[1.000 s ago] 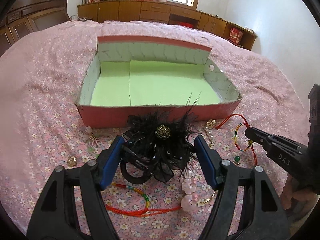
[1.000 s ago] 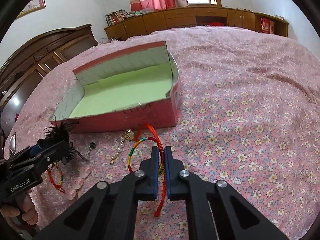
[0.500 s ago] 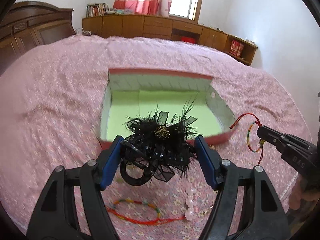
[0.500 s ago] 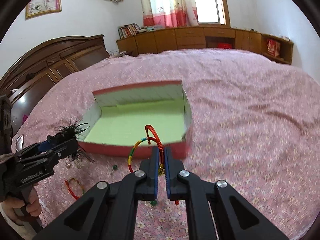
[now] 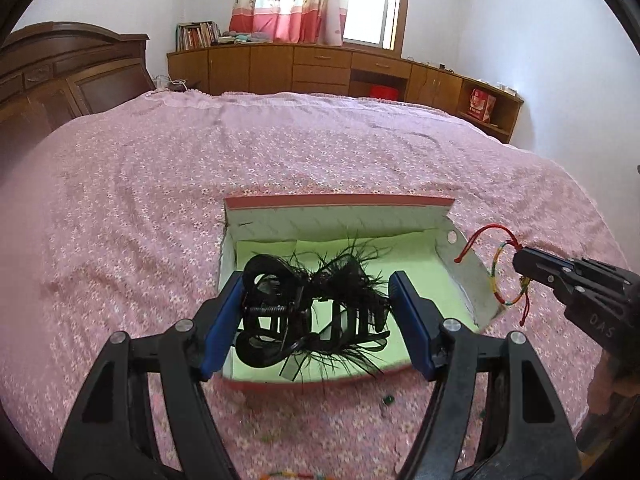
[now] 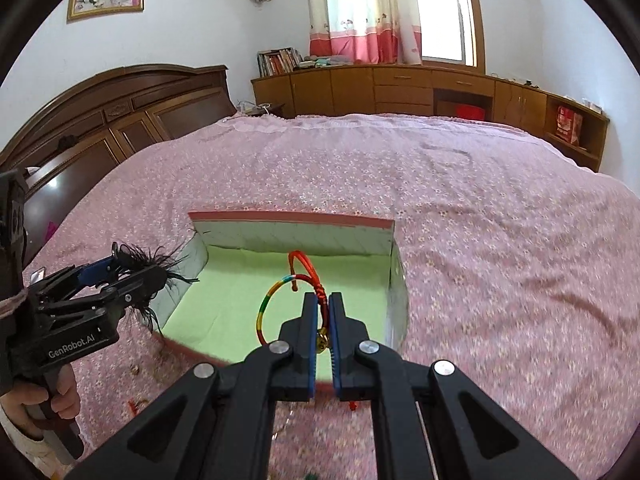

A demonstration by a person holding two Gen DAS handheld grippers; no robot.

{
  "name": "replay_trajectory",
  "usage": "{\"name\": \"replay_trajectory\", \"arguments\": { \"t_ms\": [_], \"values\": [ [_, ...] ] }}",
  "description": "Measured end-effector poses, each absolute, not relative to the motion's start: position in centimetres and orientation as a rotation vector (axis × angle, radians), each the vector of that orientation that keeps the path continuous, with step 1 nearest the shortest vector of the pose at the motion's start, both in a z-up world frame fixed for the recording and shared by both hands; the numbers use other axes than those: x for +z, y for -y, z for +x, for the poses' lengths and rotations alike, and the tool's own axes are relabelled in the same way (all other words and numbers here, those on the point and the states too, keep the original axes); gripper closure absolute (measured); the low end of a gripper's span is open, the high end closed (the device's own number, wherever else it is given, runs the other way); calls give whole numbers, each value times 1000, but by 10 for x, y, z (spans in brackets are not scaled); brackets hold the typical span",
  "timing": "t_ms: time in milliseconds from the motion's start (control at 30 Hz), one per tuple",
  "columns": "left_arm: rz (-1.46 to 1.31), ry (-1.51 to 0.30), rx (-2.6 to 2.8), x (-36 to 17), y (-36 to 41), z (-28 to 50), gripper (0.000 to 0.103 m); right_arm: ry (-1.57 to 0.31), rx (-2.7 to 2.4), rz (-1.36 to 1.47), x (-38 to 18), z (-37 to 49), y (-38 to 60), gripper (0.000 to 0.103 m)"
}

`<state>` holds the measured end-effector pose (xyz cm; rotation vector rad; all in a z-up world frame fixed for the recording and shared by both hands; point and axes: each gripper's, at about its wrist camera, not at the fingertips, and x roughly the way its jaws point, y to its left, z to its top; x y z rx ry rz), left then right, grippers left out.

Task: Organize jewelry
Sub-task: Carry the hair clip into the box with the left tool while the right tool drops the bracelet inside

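A red box (image 5: 336, 201) with a green lining lies open on the pink bedspread; it also shows in the right wrist view (image 6: 292, 218). My left gripper (image 5: 318, 292) is shut on a black feathered hair clip (image 5: 312, 304) and holds it above the box's near left part. My right gripper (image 6: 324, 300) is shut on a red and multicoloured cord bracelet (image 6: 276, 296) above the box's near right side. The bracelet (image 5: 498, 276) also hangs from the right gripper (image 5: 520, 258) in the left wrist view. The left gripper (image 6: 132, 268) shows at the left of the right wrist view.
The pink floral bedspread (image 5: 160, 184) surrounds the box. Small beads (image 5: 387, 400) and another coloured cord (image 5: 286, 474) lie in front of the box. A wooden headboard (image 6: 120, 108) stands at the left, low cabinets (image 6: 400, 88) at the far wall.
Both grippers rose and moved forward over the box with their items. The hair clip has turned, its clip side now facing the camera. The loose jewelry dropped out of view below.
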<state>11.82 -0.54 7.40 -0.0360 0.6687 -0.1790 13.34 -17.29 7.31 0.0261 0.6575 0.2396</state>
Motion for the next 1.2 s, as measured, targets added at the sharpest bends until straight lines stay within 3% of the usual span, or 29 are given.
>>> {"name": "replay_trajectory", "arguments": {
  "t_ms": [733, 1200],
  "values": [
    [-8, -855, -126, 23, 23, 221, 38, -896, 202, 33, 13, 255, 173, 96],
    [-27, -892, -111, 7, 20, 236, 39, -940, 181, -56, -9, 274, 168, 96]
  ]
}}
